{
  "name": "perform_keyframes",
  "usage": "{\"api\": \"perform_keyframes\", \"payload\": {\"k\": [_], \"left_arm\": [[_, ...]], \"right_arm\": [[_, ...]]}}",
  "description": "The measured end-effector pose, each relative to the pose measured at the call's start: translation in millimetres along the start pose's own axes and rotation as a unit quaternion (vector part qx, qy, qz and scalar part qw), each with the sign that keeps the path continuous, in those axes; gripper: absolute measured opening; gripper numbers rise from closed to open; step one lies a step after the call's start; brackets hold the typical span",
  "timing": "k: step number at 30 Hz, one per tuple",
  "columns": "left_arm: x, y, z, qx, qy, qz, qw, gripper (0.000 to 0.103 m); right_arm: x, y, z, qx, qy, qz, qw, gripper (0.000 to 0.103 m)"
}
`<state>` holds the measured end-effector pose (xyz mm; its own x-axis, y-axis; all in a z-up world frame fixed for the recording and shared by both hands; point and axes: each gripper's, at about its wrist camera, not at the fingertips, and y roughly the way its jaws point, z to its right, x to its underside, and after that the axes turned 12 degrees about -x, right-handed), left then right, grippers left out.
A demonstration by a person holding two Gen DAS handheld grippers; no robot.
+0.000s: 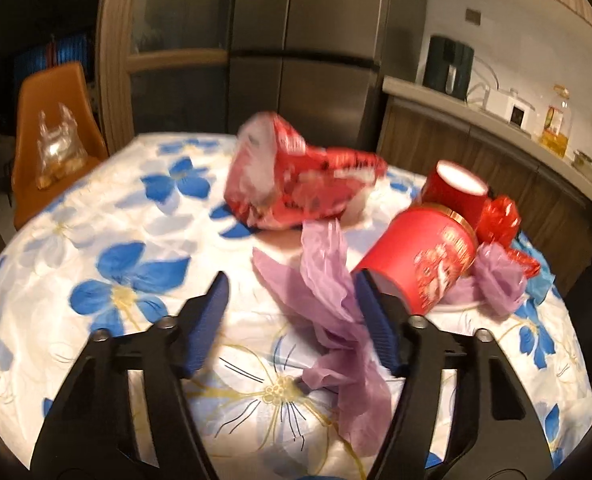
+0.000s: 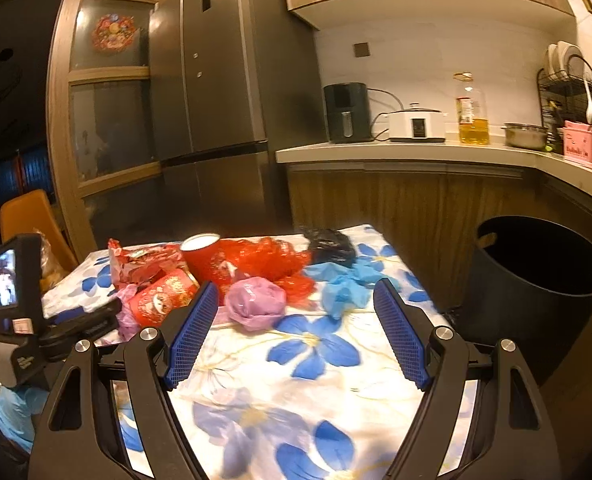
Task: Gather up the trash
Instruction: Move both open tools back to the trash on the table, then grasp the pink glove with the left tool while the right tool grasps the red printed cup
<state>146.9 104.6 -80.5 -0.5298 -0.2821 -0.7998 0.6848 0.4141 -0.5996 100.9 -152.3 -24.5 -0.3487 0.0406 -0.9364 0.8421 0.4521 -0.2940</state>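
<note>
Left tool (image 1: 289,292) wide open, nothing gripped; purple tissue (image 1: 328,280) lay between its fingers on bench (image 1: 75,216). Red tin (image 1: 424,256) on its side touching right finger. Red wrapper (image 1: 296,184) beyond, blurred. Right tool (image 2: 296,296) wide open, empty, above bench; purple wad (image 2: 255,300) just ahead, red cup (image 2: 203,256) and blue glove (image 2: 344,284) behind. Black bin (image 2: 536,296) right of bench.

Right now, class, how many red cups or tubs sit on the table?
2: an upright red cup behind, a red tub on its side before it; wrappers may hide more.
</note>
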Motion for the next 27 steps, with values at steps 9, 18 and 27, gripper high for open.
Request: {"api": "perform_keyframes", "payload": {"k": [9, 18, 27], "left_arm": [[6.9, 9.0, -16.8, 0.056, -0.029, -0.036, 0.9973, 0.001], [15.2, -35.9, -62.5, 0.056, -0.07, 0.009, 0.9959, 0.0], [20.8, -47.8, -85.7, 0.034, -0.069, 0.027, 0.9967, 0.0]], "right_arm": [[3.9, 40.4, -38.0, -0.044, -0.013, -0.034, 0.998, 0.078], [8.4, 86.1, -61.5, -0.071, 0.023, -0.08, 0.994, 0.078], [12.7, 137.8, -77.4, -0.048, 0.068, -0.119, 0.989, 0.083]]}}
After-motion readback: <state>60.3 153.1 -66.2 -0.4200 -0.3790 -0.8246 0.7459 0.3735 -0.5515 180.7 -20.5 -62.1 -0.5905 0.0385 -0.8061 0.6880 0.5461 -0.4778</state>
